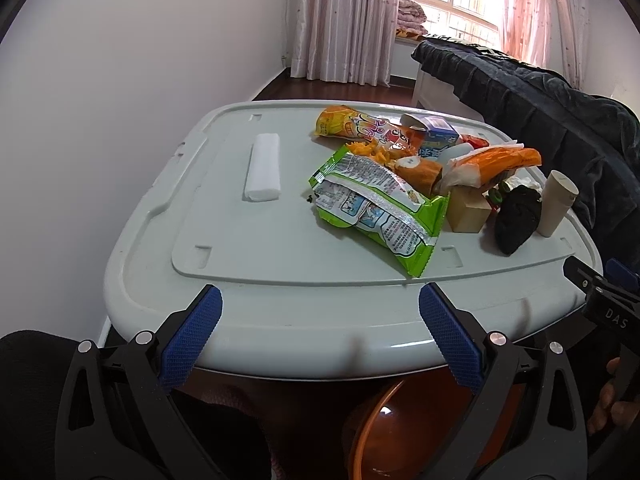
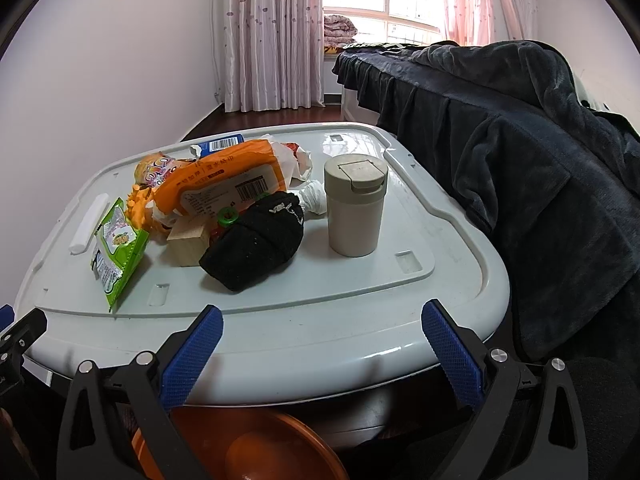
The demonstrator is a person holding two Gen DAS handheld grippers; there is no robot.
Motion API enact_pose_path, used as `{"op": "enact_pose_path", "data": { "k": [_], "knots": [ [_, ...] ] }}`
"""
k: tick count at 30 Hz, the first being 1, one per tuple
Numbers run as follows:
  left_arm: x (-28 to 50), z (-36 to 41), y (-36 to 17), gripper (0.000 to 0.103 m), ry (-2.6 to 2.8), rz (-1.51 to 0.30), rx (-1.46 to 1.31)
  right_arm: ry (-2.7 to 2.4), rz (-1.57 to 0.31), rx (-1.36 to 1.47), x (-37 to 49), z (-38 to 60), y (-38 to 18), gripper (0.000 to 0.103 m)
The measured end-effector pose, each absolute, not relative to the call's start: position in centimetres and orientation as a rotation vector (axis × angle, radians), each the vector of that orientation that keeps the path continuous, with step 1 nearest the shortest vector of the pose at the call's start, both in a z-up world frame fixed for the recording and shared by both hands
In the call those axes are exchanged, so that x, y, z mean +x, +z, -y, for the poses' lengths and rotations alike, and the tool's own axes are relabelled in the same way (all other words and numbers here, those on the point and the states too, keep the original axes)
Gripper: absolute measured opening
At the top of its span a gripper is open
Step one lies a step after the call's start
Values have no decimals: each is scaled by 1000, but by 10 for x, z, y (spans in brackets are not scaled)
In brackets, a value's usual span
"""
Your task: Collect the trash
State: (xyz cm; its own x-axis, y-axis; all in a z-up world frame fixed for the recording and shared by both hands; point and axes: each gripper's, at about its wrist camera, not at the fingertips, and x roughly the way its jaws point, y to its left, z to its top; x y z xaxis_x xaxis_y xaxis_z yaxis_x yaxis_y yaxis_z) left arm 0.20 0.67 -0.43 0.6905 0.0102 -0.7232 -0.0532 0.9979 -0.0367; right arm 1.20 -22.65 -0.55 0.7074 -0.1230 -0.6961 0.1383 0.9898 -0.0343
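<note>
Crinkly green wrapper is lying light and slippery on the grey lid; pinching its near corner looks best. Both grippers are gaping wide, holding nothing.

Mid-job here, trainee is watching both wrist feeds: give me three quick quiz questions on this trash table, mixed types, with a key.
1. True or false: the left gripper is already shut on the green snack wrapper.
2. Multiple choice: what lies immediately left of the beige lidded cup in the right wrist view? A) black sock B) wooden block C) white folded tissue pack
3. Fill in: the orange basin sits ____ the grey lid's near edge.

Key: 1 false, both grippers, including the right gripper, are open and empty. 2 A. 3 below.
</note>
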Motion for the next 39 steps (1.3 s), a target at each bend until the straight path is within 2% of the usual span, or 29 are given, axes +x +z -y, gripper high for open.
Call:
{"op": "enact_pose_path", "data": {
  "k": [10, 39],
  "knots": [
    [1, 4, -5, 96, 34, -796, 29, -152, -772, 21, 12, 228, -5, 98],
    [4, -1, -10, 96, 33, -827, -10, -147, -771, 19, 11, 227, -6, 98]
  ]
}}
